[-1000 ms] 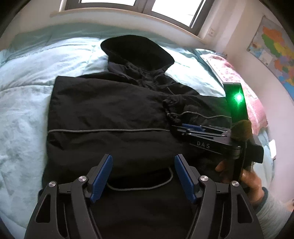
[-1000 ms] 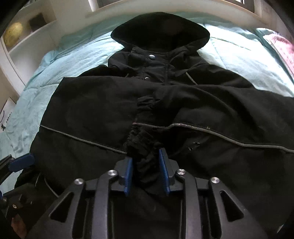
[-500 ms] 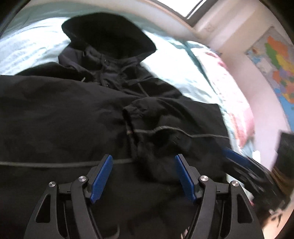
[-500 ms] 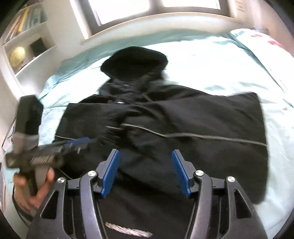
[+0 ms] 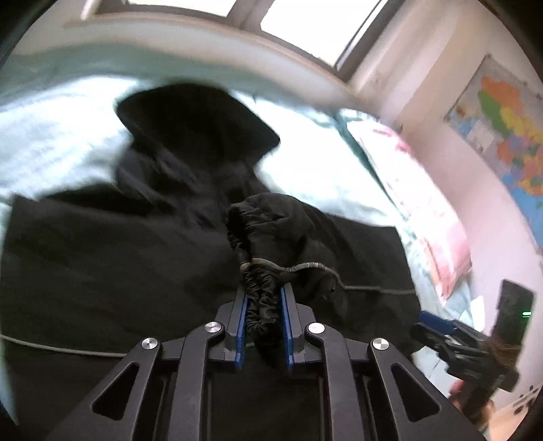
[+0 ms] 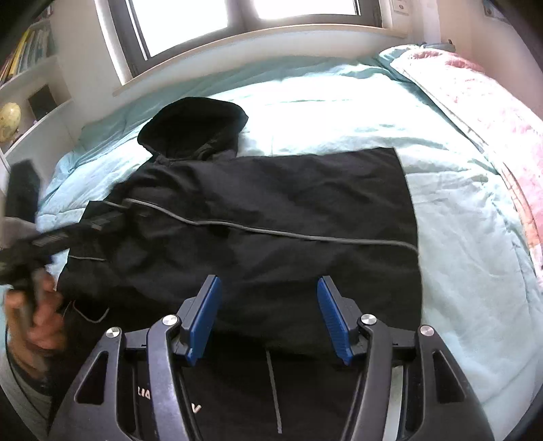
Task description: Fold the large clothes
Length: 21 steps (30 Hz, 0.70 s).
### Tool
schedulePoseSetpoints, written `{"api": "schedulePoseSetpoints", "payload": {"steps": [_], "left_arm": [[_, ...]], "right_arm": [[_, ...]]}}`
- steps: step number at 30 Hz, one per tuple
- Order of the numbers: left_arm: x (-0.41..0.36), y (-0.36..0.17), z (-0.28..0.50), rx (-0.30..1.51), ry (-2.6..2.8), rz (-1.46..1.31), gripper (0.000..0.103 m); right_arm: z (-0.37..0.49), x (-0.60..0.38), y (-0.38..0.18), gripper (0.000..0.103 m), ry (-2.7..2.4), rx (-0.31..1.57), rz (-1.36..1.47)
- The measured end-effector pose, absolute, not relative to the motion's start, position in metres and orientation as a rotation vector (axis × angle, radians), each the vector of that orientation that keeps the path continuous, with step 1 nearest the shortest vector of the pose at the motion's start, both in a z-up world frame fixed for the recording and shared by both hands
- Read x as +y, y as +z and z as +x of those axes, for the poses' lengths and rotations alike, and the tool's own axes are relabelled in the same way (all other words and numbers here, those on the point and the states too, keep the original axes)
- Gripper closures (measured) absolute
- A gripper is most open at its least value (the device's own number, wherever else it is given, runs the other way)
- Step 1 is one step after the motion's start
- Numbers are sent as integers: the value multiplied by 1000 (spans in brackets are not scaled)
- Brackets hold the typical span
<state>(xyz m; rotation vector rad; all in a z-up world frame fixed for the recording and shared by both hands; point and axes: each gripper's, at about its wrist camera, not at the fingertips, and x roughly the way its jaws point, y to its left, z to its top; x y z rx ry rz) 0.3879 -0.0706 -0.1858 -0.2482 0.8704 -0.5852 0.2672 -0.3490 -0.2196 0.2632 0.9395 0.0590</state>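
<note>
You are working over one bed (image 6: 468,244) covered in a pale teal quilt, filling most of both views under one window (image 6: 244,20) along the top edge. One pink patterned blanket (image 6: 482,91) is lying along the bed's right side. One black hooded jacket (image 6: 271,210) is lying spread across the middle of the bed, hood toward the window, with one thin grey piping line running across its body. In the left wrist view one sleeve is folded in over the jacket's front, and its gathered elastic cuff (image 5: 261,302) is sitting at lower centre.

Your left tool (image 5: 262,305) is clamped on that cuff, its two blue pads pressing the bunched fabric from both sides; its jaws have just been closing onto it. Your right tool (image 6: 269,288) is standing with its two blue pads well apart over the jacket's lower part, nothing between them, and touching no fabric that you can see; its jaws have just been opening.

One colourful map (image 5: 502,125) is hanging at upper right of the left view. One globe (image 6: 9,118) is sitting on the shelf at the far left of the right view. White lettering is showing at the bottom of the right view, but it is too cut off to read.
</note>
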Motion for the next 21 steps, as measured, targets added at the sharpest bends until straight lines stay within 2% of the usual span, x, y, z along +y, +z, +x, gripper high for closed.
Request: {"api": "schedulePoseSetpoints", "payload": {"steps": [3,7,9,13,16,19,21], "left_arm": [[-20,-162,383,832,-528,-253,86],[50,-157,374,838,-403,-235,86],[80,-173,376,907,-366,-261,86],[113,-240,386,1099,-335,-334,84],[125,-270,392,1123,-382,-446,81],[136,-257,383,1084,-426,-472,73],[138,-234,375,1020,-371,-383,62]], "right_arm": [[278,-339,-213,41,82,925,265],[298,-311,-207,41,125,903,264],[309,-294,-210,41,134,907,248],[335,-253,-236,41,136,963,201],[352,-229,-274,37,80,1073,99],[360,-220,-285,37,64,1111,38],[364,-224,-273,37,75,1135,52]]}}
